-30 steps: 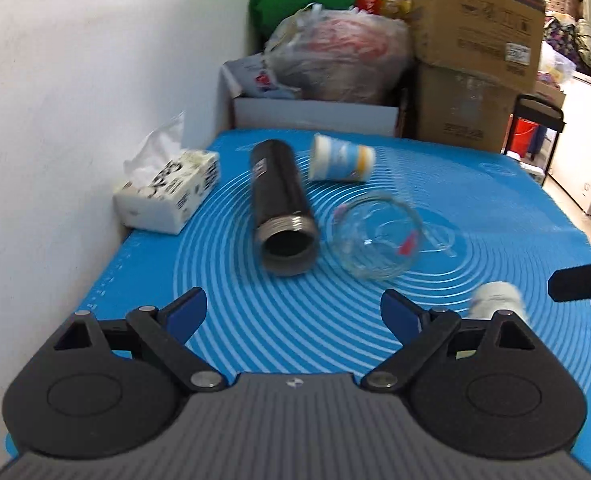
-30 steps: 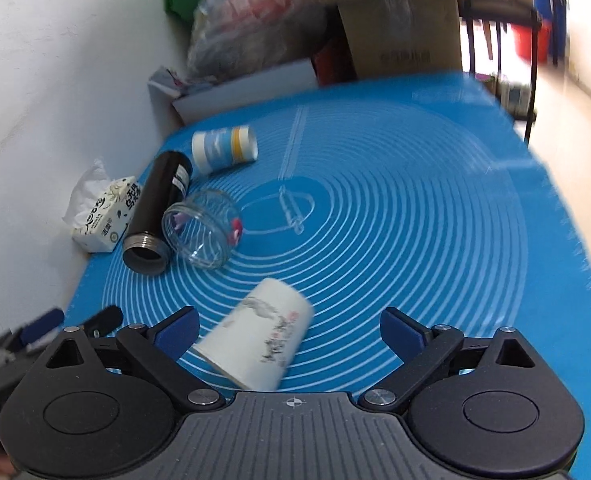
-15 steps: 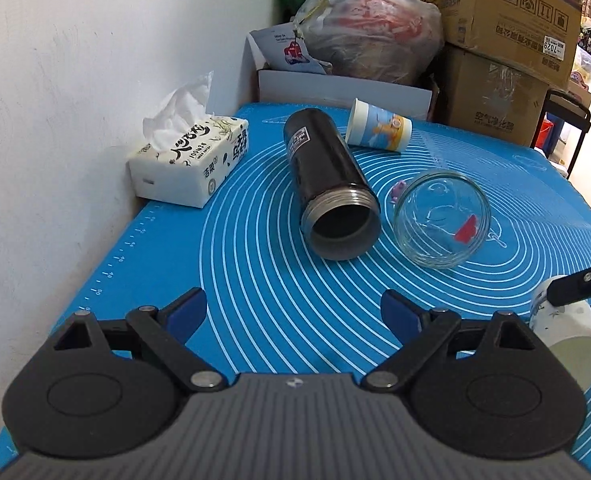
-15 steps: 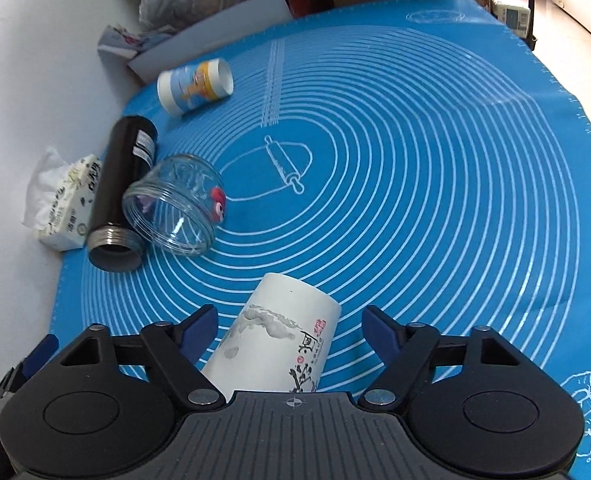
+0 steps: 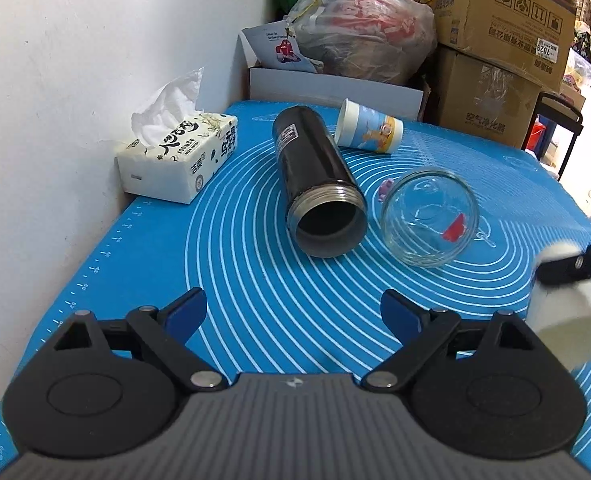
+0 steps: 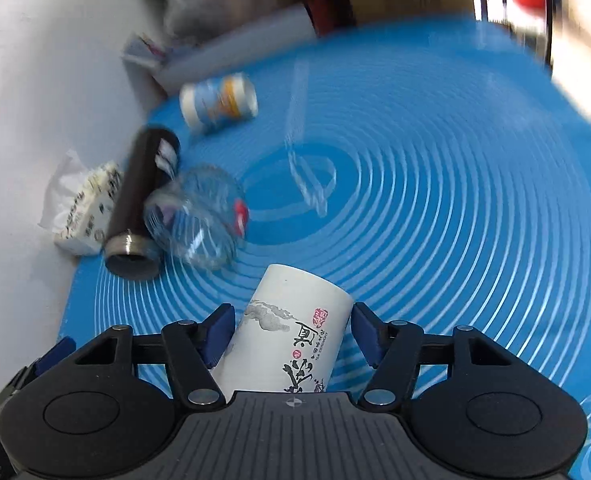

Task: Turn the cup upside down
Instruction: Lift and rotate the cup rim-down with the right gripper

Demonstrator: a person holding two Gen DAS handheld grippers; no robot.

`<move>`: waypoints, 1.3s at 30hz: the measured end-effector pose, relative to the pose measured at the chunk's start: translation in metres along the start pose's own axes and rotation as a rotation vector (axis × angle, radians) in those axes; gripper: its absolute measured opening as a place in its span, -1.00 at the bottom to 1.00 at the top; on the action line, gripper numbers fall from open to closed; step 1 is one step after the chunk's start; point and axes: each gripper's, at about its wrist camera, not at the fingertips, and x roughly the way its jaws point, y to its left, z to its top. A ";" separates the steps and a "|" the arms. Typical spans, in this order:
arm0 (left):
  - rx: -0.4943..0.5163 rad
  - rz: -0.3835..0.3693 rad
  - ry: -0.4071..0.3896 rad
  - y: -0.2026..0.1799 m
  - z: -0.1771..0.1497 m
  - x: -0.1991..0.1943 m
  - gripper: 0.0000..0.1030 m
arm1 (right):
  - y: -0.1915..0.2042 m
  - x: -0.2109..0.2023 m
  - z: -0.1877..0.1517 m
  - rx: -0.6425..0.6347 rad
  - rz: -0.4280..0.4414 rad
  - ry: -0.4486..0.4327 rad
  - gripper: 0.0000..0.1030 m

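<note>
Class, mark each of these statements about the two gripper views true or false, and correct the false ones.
1. The right gripper holds the white cup between its fingers. True.
2. The left gripper grips the black flask. False: it is open and holds nothing.
3. The glass jar lies on its side beside the flask. True.
4. The tissue pack sits at the mat's right edge. False: it sits at the left, by the wall.
5. The paper cup stands upright. False: it lies on its side.
</note>
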 end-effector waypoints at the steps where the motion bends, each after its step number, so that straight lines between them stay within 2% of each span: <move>1: 0.000 -0.001 -0.005 -0.001 0.000 -0.001 0.81 | 0.002 -0.007 -0.001 -0.026 -0.014 -0.051 0.19; 4: -0.007 0.003 -0.032 -0.005 -0.001 -0.006 0.81 | 0.012 -0.021 -0.010 -0.123 -0.100 -0.238 0.19; 7: -0.026 -0.002 -0.049 -0.007 -0.002 -0.010 0.81 | 0.028 -0.019 -0.027 -0.275 -0.246 -0.426 0.19; 9: -0.025 -0.009 -0.045 -0.007 -0.003 -0.011 0.81 | 0.036 -0.012 -0.039 -0.360 -0.309 -0.494 0.20; 11: -0.025 -0.008 -0.042 -0.008 -0.004 -0.010 0.81 | 0.039 -0.005 -0.048 -0.421 -0.344 -0.520 0.20; 18: -0.031 -0.030 -0.036 -0.012 -0.008 -0.010 0.81 | 0.035 0.009 -0.054 -0.457 -0.388 -0.460 0.23; 25: -0.024 -0.054 -0.037 -0.018 -0.010 -0.016 0.81 | 0.036 0.004 -0.071 -0.463 -0.374 -0.389 0.29; 28: -0.005 -0.058 -0.041 -0.022 -0.012 -0.020 0.81 | 0.035 -0.004 -0.078 -0.437 -0.352 -0.390 0.31; 33: 0.012 -0.077 -0.043 -0.028 -0.015 -0.031 0.81 | 0.030 -0.019 -0.081 -0.378 -0.269 -0.346 0.51; 39: 0.054 -0.096 -0.061 -0.042 -0.025 -0.053 0.81 | 0.021 -0.056 -0.094 -0.328 -0.213 -0.341 0.61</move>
